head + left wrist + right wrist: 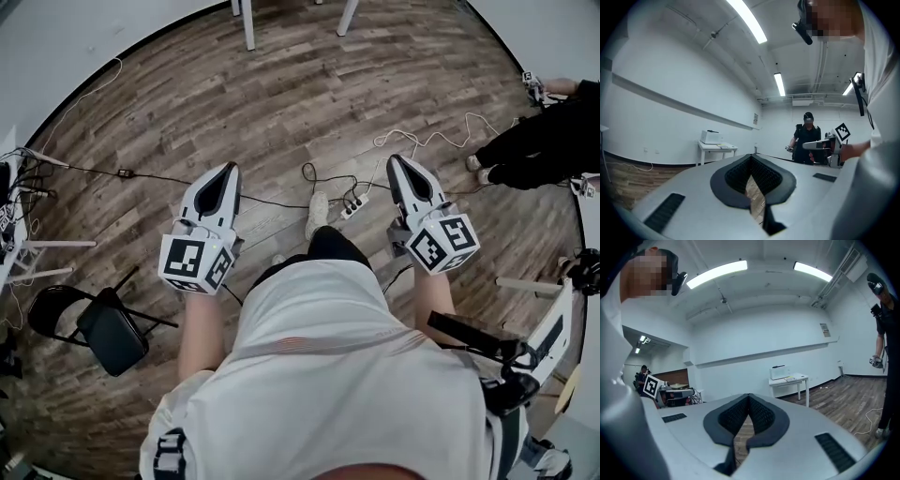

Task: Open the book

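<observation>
No book shows in any view. In the head view I hold both grippers out level over a wooden floor (pixel 281 103), in front of my white shirt. The left gripper (pixel 228 169) is shut, its tips meeting with nothing between them. The right gripper (pixel 396 159) is likewise shut and empty. Along the left gripper (pixel 751 155) I see its dark ribbed pads touching at the tip, with a white wall beyond. The right gripper view gives the same picture of the right gripper (pixel 749 395), closed at the tip on nothing.
A black folding chair (pixel 98 323) stands at the lower left. A white power strip (pixel 353 206) and cables lie on the floor ahead. Another person in black (pixel 539 141) is at the right. A white table with a printer (pixel 790 379) stands by the wall.
</observation>
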`<action>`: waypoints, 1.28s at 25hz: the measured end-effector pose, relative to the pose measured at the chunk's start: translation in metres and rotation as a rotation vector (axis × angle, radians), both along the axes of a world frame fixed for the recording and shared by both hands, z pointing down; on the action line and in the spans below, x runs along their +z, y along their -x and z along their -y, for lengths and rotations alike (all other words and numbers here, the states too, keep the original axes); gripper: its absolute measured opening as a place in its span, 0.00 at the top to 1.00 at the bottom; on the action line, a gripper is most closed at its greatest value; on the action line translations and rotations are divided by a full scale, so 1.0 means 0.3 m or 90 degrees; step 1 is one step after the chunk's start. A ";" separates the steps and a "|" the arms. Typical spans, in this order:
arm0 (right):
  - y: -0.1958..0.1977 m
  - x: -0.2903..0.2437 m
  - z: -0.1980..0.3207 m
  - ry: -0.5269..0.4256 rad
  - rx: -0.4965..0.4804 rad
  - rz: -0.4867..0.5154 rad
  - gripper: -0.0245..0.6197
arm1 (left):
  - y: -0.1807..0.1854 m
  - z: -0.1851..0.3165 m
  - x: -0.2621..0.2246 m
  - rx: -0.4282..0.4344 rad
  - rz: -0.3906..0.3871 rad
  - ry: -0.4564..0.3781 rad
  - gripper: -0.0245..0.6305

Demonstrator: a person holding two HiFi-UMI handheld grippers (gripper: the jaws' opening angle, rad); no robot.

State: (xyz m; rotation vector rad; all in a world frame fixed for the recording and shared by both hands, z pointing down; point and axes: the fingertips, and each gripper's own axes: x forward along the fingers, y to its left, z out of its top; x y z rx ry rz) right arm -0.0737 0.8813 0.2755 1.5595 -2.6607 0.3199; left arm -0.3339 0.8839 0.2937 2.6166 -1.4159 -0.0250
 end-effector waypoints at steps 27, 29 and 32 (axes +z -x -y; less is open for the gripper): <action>-0.219 0.052 0.989 -0.012 -0.039 0.025 0.97 | -0.292 0.988 -0.049 -0.013 0.037 -0.023 0.95; -0.267 0.049 1.069 -0.013 -0.043 0.024 0.97 | -0.345 1.064 -0.062 -0.017 0.036 -0.027 0.95; -0.317 0.057 1.176 -0.011 -0.045 0.028 0.97 | -0.406 1.160 -0.061 -0.016 0.038 -0.021 0.95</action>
